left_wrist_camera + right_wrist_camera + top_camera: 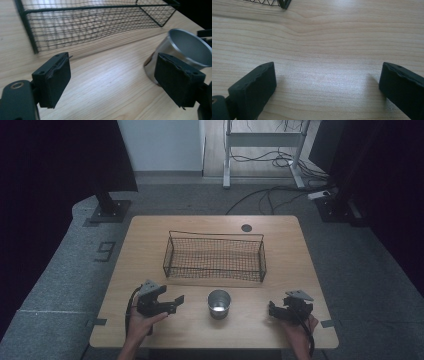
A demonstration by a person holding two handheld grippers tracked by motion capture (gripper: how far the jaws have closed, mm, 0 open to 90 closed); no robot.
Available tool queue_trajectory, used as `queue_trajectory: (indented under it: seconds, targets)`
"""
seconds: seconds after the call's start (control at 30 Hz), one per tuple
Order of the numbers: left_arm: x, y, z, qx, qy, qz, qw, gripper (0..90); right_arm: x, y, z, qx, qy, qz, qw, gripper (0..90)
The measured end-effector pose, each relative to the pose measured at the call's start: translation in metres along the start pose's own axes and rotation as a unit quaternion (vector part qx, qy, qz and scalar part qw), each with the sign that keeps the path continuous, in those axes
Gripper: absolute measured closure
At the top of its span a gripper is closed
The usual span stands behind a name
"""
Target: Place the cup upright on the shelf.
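A shiny metal cup (pixel 219 303) stands upright near the front middle of the wooden table, mouth up. Behind it sits a black wire basket (pixel 215 256) with nothing inside. My left gripper (pixel 172 304) is held to the left of the cup, open, with bare wood between its pads. In the left gripper view the cup (pixel 183 50) stands just beyond the right-hand pad (pixel 178 81), and the basket (pixel 95 22) runs across the top. My right gripper (pixel 277 311) rests low at the right front, open over bare tabletop (pixel 324 72).
The table's front edge (pixel 215 346) lies close to both hands. A dark round grommet (pixel 246 227) sits at the table's back. A basket corner (pixel 283 3) shows at the top of the right gripper view. Stand bases and cables lie on the floor beyond.
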State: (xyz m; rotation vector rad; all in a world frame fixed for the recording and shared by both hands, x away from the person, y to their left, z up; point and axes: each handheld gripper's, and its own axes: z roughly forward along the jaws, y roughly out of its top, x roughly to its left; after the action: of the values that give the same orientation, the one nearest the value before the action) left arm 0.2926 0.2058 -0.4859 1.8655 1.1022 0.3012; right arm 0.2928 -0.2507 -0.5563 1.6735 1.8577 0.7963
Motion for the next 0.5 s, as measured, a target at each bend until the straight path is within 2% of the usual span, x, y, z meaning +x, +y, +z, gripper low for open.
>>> queue_trajectory:
  seconds: [0.23, 0.4, 0.5]
  targets:
    - [-0.013, 0.018, -0.002, -0.012, -0.024, 0.012, 0.9996, 13.1, 0.0, 0.0, 0.0, 0.0, -0.001, 0.001, 1.0, 1.2]
    - [-0.022, 0.021, 0.004, -0.002, -0.034, 0.02, 0.9992, 12.5, 0.0, 0.0, 0.0, -0.002, -0.002, 0.002, 1.0, 1.8]
    - [-0.027, 0.022, 0.007, -0.005, -0.038, 0.023, 0.999, 12.5, 0.0, 0.0, 0.0, -0.002, -0.002, 0.002, 1.0, 1.9]
